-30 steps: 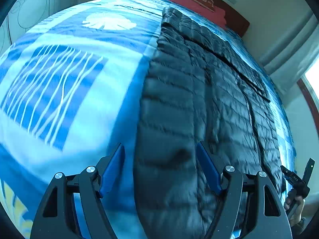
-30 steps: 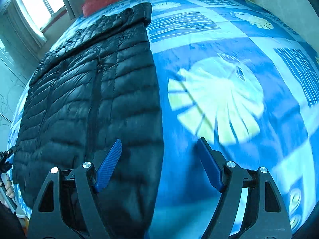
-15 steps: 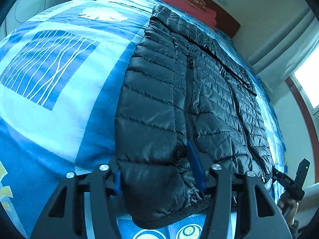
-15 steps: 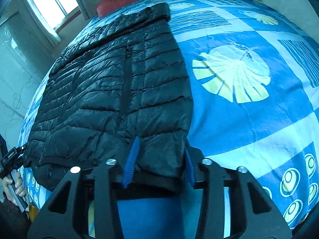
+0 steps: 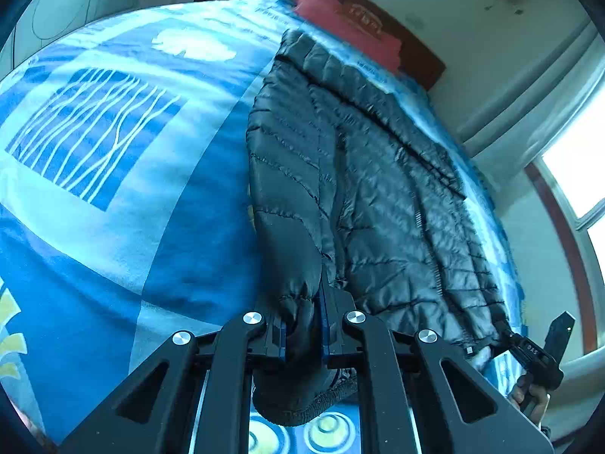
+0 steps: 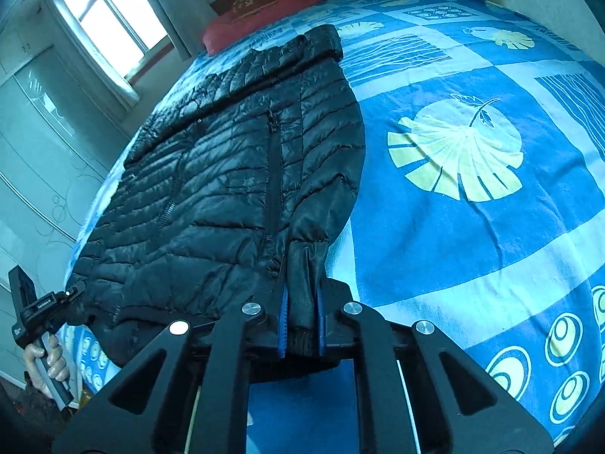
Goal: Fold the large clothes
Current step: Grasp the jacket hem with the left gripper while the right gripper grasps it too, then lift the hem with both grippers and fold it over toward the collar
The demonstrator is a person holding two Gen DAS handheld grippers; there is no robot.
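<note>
My left gripper (image 5: 302,325) has just been closing and now its blue pads pinch the hem corner of the black puffer jacket (image 5: 378,196), with a bunched fold of the quilted cloth squeezed between them and the ribbed edge hanging out below. My right gripper (image 6: 301,321) has just been closing as well, and its narrow jaws clamp the opposite hem corner of the same jacket (image 6: 227,174), a dark cuff-like strip of fabric caught upright between the pads. The jacket lies spread lengthwise on the blue patterned bedspread (image 6: 472,249), its collar end towards the red pillow (image 6: 257,11) at the headboard, its hem end near me at the foot of the bed; both gripped corners are drawn up off the bedspread into tight pleats. In the right view I see my left hand (image 6: 47,363) on its handle at the far hem corner; a window (image 6: 109,15) shows beyond the bed
</note>
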